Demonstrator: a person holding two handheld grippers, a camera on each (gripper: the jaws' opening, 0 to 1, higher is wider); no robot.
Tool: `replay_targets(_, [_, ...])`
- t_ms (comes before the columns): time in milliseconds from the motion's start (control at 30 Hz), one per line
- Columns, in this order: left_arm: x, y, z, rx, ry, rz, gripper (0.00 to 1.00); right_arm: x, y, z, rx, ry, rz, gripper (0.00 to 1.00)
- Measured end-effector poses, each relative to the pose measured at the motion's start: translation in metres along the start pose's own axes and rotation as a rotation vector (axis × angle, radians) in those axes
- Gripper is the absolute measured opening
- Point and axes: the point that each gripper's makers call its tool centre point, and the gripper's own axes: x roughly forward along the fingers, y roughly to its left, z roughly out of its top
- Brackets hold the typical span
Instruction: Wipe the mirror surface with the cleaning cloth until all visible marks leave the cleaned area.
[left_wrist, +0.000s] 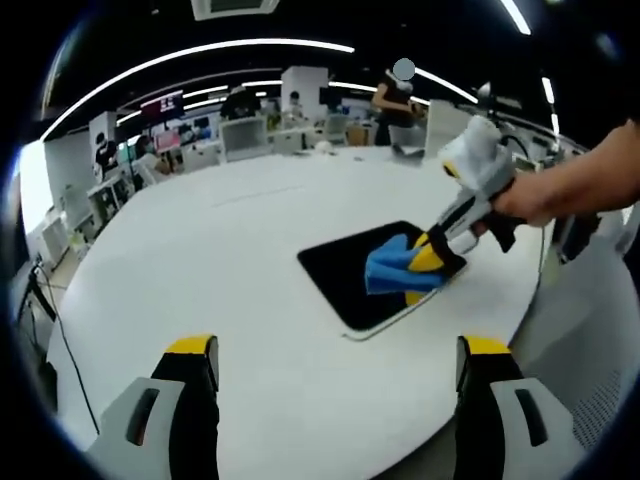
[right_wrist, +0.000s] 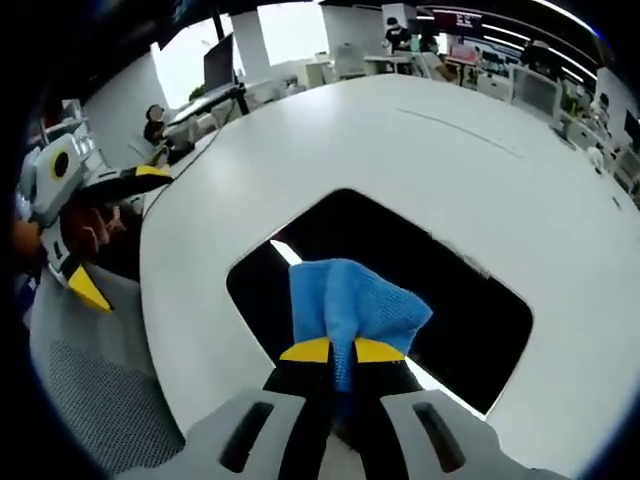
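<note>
A dark rectangular mirror (left_wrist: 350, 275) (right_wrist: 460, 290) lies flat on the white round table (left_wrist: 230, 230) (right_wrist: 420, 150). A blue cleaning cloth (left_wrist: 392, 268) (right_wrist: 345, 300) rests on the mirror's near part, pinched between the yellow-tipped jaws of my right gripper (right_wrist: 342, 352), which is shut on it. In the left gripper view that right gripper (left_wrist: 428, 255) reaches in from the right, held by a hand. My left gripper (left_wrist: 335, 350) hovers over the table's near edge, open and holding nothing. It shows at the left edge of the right gripper view (right_wrist: 85, 230).
Desks, monitors and chairs (left_wrist: 245, 130) stand beyond the table's far side, and a person (left_wrist: 395, 105) stands at the back. A grey mesh chair (right_wrist: 90, 390) sits beside the table edge. Ceiling lights reflect in the mirror.
</note>
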Motion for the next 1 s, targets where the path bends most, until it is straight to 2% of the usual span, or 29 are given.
replay_targets(467, [0.000,-0.003,0.002,-0.015,-0.011,-0.019,0.99,0.009,-0.025,0.015,-0.004,0.009,0.004,0.01])
replay_targets(633, [0.000,-0.004,0.003,-0.022,-0.018,-0.024,0.99,0.011,-0.035,0.021,0.021,0.004,0.005,0.01])
replay_targets(800, [-0.001,-0.008,0.006,-0.030,-0.033,-0.049,0.99,0.013,-0.042,0.026,0.026,0.006,0.005,0.01])
replay_targets(833, [-0.002,-0.013,0.008,-0.035,-0.048,-0.087,0.99,0.014,-0.044,0.027,0.024,0.007,0.005,0.01])
replay_targets(1000, [-0.002,-0.013,0.010,-0.030,-0.054,-0.079,0.99,0.016,-0.049,0.031,0.015,0.013,0.004,0.01])
